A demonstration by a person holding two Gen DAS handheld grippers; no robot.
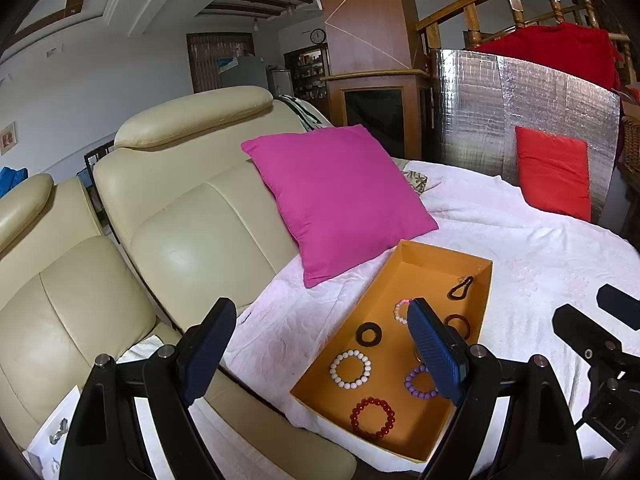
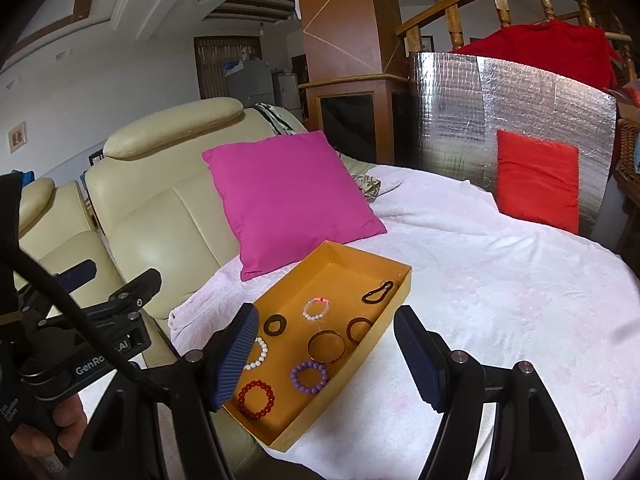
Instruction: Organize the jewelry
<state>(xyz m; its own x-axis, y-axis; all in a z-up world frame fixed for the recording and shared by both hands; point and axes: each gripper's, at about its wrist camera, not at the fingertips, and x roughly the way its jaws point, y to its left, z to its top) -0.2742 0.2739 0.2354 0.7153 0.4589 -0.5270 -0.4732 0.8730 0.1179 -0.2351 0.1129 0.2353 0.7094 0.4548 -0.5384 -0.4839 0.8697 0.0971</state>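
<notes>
An orange tray lies on a white blanket. Loose in it are a red bead bracelet, a white bead bracelet, a purple bead bracelet, a pink-and-white bracelet, a gold bangle, a dark ring, a brown bangle and a black clip. My left gripper is open and empty at the tray's near left. My right gripper is open and empty over the tray's near right edge.
A pink cushion leans on the cream leather sofa just behind the tray. A red cushion rests against a silver foil panel at the back right. The white blanket spreads to the right. A hand holds the left gripper.
</notes>
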